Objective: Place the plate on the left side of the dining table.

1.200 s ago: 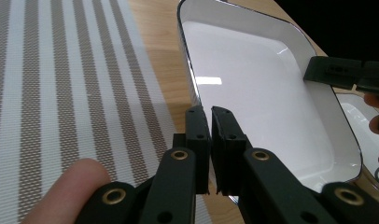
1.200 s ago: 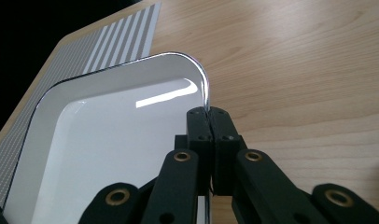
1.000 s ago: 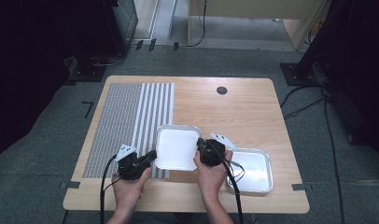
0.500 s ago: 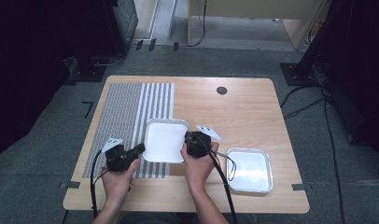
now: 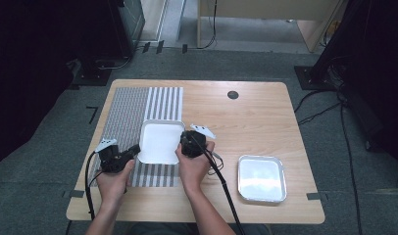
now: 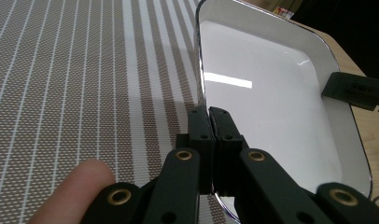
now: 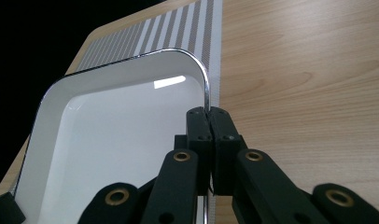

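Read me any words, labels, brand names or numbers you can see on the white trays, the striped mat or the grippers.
None can be read: the white enamel tray held by both grippers, the second white tray, the brown-and-white striped placemat and the black gripper jaws bear no lettering.
A small colourful item past the tray is too blurred to read.

You see second white tray at lower right of high view, on bare wood, well apart from striped mat at centre left. Round dark grommet sits near table's far edge, upper centre. Black cables trail over grey carpet at right.
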